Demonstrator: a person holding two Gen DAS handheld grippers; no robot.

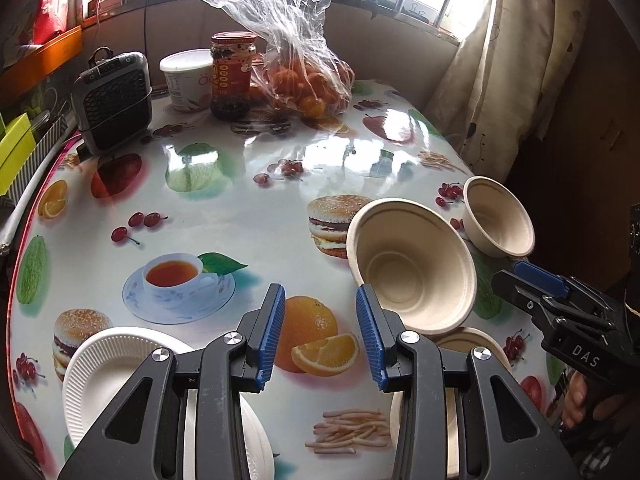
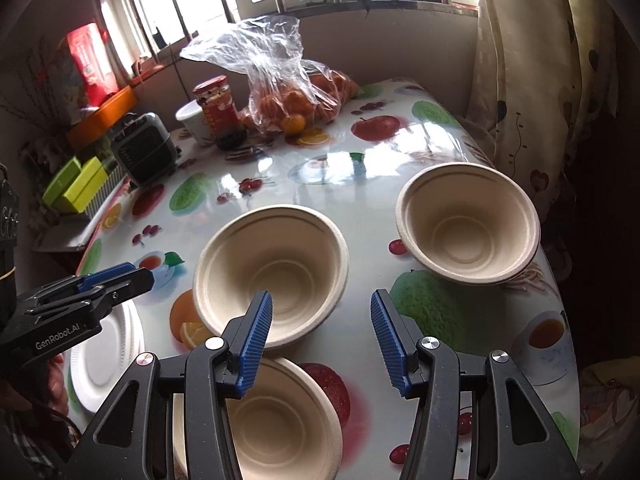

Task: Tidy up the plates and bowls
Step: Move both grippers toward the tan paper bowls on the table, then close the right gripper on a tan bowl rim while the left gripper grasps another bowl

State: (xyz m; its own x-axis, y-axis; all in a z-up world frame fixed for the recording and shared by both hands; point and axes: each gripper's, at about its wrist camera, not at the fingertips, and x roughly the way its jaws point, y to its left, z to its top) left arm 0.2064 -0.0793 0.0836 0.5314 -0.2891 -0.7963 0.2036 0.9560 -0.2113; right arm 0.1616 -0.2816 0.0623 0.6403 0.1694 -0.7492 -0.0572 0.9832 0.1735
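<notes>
Three beige pulp bowls stand upright on the fruit-print table: a middle bowl point(image 2: 272, 272) point(image 1: 412, 264), a far bowl point(image 2: 468, 224) point(image 1: 498, 216) near the right edge, and a near bowl point(image 2: 288, 420) point(image 1: 468, 344) partly hidden under the fingers. White ribbed paper plates point(image 1: 108, 368) point(image 2: 104, 364) are stacked at the near left. My left gripper point(image 1: 320, 336) hovers open over the printed orange, between the plates and the bowls, holding nothing. My right gripper point(image 2: 322, 340) point(image 1: 516, 280) is open above the gap between the near and middle bowls, with nothing between its pads. The left gripper point(image 2: 128, 276) shows above the plates.
At the back stand a clear bag of oranges point(image 1: 304, 76), a red-lidded jar point(image 1: 232, 76), a white tub point(image 1: 186, 80) and a small grey fan heater point(image 1: 114, 100). A curtain point(image 2: 532, 80) hangs past the table's right edge. Yellow-green boxes point(image 2: 76, 188) sit off the left side.
</notes>
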